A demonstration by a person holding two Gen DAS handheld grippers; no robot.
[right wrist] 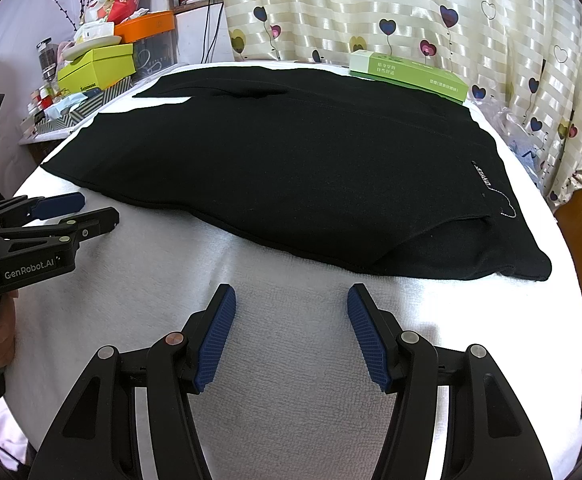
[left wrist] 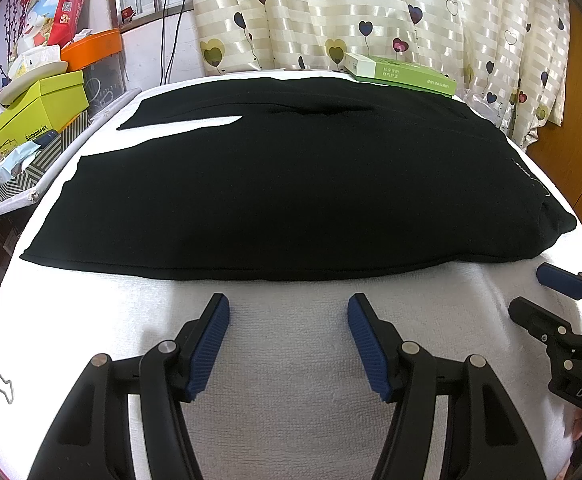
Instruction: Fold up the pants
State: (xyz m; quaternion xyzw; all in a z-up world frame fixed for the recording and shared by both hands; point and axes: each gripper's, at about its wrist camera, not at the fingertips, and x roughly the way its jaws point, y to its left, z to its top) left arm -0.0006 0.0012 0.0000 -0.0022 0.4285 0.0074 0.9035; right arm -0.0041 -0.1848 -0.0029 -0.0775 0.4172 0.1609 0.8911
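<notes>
Ahead of both grippers, the pants lie crosswise on the white-toweled surface; left gripper and right gripper fingers gape empty, equally near.

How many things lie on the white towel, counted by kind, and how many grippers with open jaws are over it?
Black pants: 1
Green box: 1
Grippers, jaws open, holding nothing: 2, left gripper and right gripper
Total: 4, all on or over the white towel
</notes>
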